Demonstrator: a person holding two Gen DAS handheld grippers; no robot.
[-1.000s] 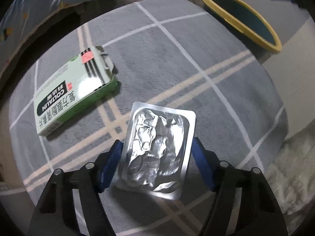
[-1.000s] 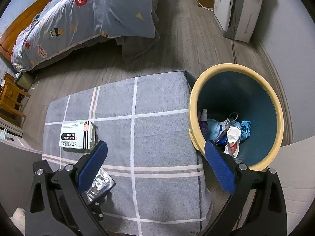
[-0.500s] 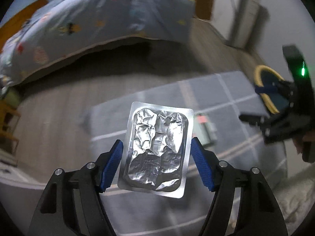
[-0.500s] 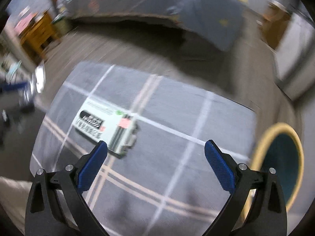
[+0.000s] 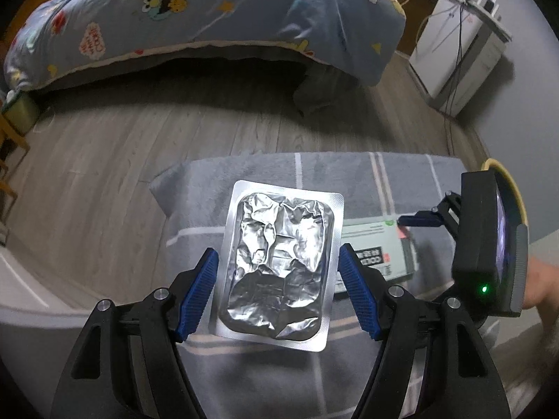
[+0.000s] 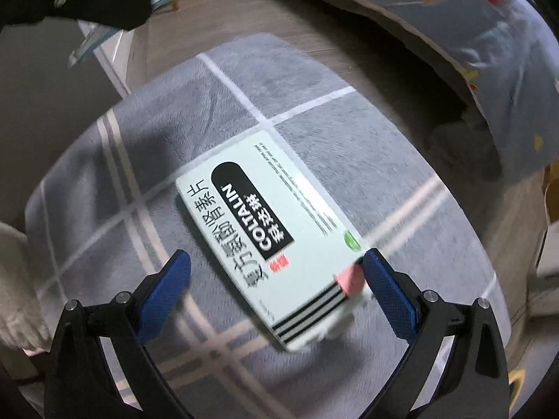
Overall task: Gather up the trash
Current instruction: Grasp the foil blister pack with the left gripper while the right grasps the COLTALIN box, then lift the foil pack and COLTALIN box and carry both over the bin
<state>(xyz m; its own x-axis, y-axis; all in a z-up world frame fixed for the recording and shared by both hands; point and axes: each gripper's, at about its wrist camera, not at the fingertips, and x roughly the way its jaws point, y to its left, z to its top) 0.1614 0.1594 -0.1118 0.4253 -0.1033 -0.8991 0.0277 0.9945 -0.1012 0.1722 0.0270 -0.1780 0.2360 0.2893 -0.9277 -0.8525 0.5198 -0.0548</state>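
Observation:
My left gripper is shut on a crumpled silver foil blister pack and holds it upright above the grey checked rug. A white and green medicine box lies flat on the rug. My right gripper is open and low over the box, one finger on each side of its near end. The box and the right gripper also show at the right of the left wrist view.
A bed with a blue patterned duvet stands beyond the rug on a wood floor. The yellow rim of the trash bin shows behind the right gripper. A white appliance stands at the far right.
My left gripper has lifted the foil pack off the rug and swung to face the bed. My right gripper has moved from the bin down over the medicine box.

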